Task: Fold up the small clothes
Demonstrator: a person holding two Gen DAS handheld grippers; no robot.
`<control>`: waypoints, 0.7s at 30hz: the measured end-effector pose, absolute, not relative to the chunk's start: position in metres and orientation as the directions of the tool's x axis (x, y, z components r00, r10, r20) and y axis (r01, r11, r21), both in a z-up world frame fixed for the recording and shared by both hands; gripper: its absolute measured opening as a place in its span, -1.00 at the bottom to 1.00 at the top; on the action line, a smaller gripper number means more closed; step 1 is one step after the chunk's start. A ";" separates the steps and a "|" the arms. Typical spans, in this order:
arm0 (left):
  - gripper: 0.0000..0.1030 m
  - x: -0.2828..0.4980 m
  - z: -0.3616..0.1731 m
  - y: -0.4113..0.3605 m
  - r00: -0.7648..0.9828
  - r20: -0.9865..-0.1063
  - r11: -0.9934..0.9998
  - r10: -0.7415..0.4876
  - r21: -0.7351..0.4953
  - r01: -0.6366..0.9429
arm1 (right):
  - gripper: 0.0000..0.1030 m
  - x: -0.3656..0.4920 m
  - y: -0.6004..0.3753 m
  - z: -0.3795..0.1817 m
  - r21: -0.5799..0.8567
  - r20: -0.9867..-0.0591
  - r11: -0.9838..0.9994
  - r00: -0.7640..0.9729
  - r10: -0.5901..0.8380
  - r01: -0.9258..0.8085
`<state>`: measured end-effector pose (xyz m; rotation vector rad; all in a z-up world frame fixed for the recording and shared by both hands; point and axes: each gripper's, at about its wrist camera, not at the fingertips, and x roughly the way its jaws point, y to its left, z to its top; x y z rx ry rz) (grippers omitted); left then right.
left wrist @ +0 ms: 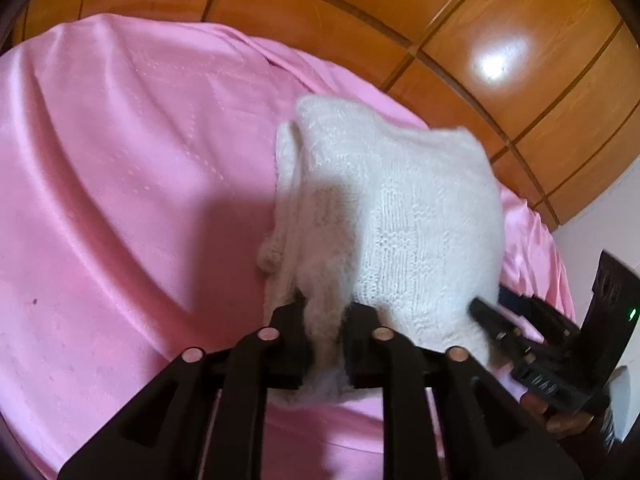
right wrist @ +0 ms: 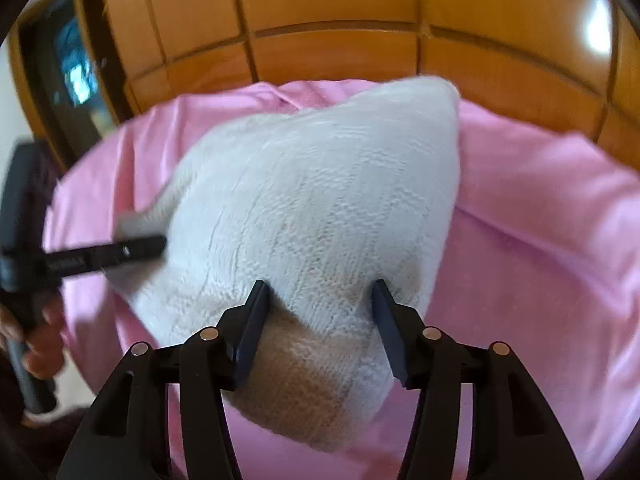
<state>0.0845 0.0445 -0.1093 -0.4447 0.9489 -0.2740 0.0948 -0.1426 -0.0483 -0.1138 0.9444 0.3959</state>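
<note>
A small white knitted garment (left wrist: 384, 216) hangs lifted above a pink sheet (left wrist: 120, 180). My left gripper (left wrist: 324, 312) is shut on its near edge, with fabric bunched between the fingers. My right gripper (right wrist: 320, 292) shows in its own view with the fingers spread wide apart around a broad fold of the same garment (right wrist: 320, 200); the fabric fills the gap and bulges past both pads. The right gripper also shows in the left wrist view (left wrist: 492, 320), at the garment's right corner. The left gripper shows in the right wrist view (right wrist: 160, 246), at the garment's left side.
The pink sheet (right wrist: 540, 240) covers the bed under both grippers. A glossy wooden panelled headboard or wardrobe (left wrist: 440, 20) stands close behind the bed. A white wall (left wrist: 596, 236) is at the right. A dark doorway (right wrist: 68, 72) shows at the far left in the right wrist view.
</note>
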 end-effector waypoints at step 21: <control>-0.16 0.103 -0.052 0.000 0.681 -0.699 0.968 -0.219 -0.244 0.061 | 0.11 0.192 -0.123 -0.046 0.076 -0.788 0.972 0.584 0.195 -0.223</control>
